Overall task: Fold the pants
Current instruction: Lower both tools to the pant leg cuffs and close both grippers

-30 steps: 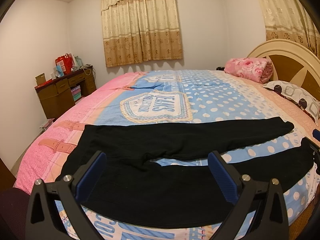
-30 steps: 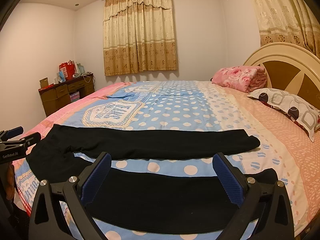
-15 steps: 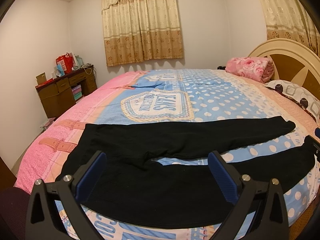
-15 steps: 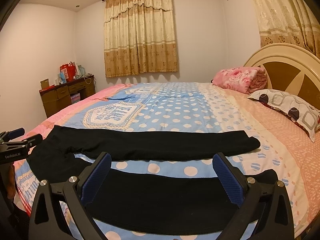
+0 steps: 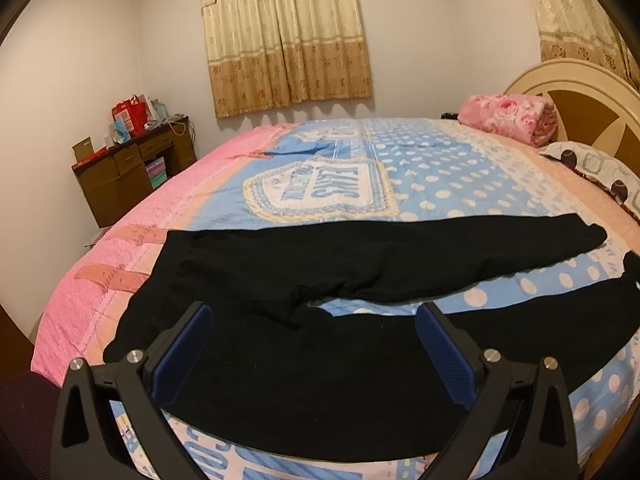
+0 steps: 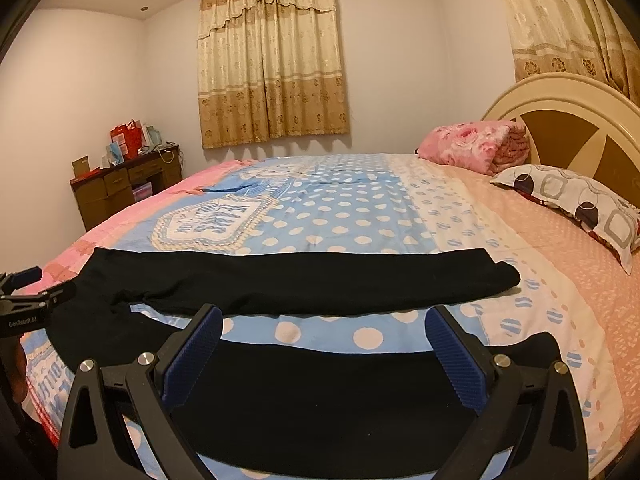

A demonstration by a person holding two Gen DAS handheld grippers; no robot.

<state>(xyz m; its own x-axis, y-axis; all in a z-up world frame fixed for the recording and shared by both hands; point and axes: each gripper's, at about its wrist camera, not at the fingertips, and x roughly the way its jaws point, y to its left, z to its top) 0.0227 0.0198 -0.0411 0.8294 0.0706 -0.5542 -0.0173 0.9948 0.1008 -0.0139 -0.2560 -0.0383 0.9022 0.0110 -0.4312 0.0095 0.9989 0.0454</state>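
Observation:
Black pants lie spread flat on the bed, waist to the left, the two legs apart and running right. My left gripper hovers open over the near leg close to the crotch, holding nothing. In the right wrist view the pants show both legs, with cuffs at the right. My right gripper hangs open above the near leg, nothing between its blue pads. The left gripper shows at that view's left edge, by the waist.
The bed has a pink and blue dotted cover. A folded pink blanket and a patterned pillow lie by the round headboard. A brown desk with bags stands at the left wall.
Both grippers have lowered and moved slightly closer to the pants. The pants lie as before; both grippers stay open.

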